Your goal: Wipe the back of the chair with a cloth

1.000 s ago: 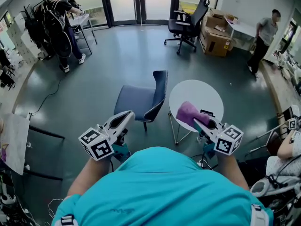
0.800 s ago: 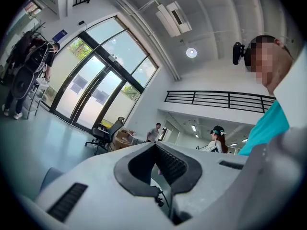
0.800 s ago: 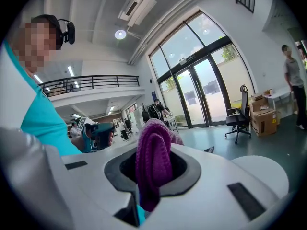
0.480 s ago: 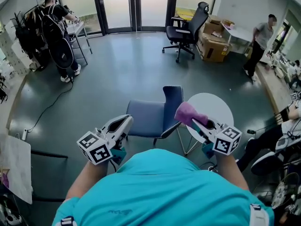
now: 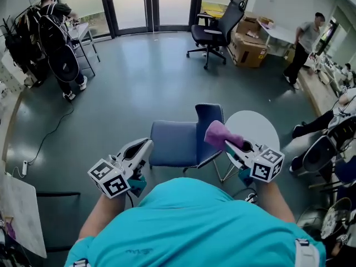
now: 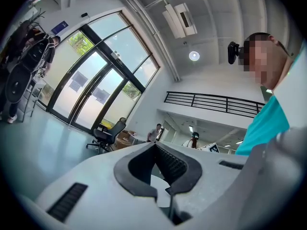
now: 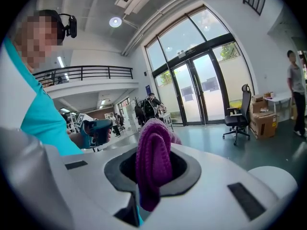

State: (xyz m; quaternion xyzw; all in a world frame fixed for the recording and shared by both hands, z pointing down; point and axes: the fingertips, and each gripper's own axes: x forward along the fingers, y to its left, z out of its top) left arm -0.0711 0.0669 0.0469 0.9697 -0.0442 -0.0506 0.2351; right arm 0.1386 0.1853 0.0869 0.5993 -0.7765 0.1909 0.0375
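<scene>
A blue chair (image 5: 173, 143) stands on the floor ahead of me, its upright back (image 5: 210, 120) on the right side, next to a round white table (image 5: 260, 128). My right gripper (image 5: 229, 142) is shut on a purple cloth (image 5: 219, 133) that hangs just right of the chair back, close to its front edge. In the right gripper view the folded cloth (image 7: 153, 161) fills the gap between the jaws of that gripper (image 7: 153, 150). My left gripper (image 5: 143, 147) is shut and holds nothing, near the seat's front left corner; its jaws meet at the tip (image 6: 154, 145).
A black office chair (image 5: 218, 29) and cardboard boxes (image 5: 248, 42) stand at the back by glass doors. One person (image 5: 300, 44) walks at the far right, another (image 5: 51, 16) stands far left by a table. A seated person's legs (image 5: 325, 128) lie to the right.
The view has swung round the chair, so it now sits more central and closer. The cloth in my right gripper has passed from over the white table to beside the chair back.
</scene>
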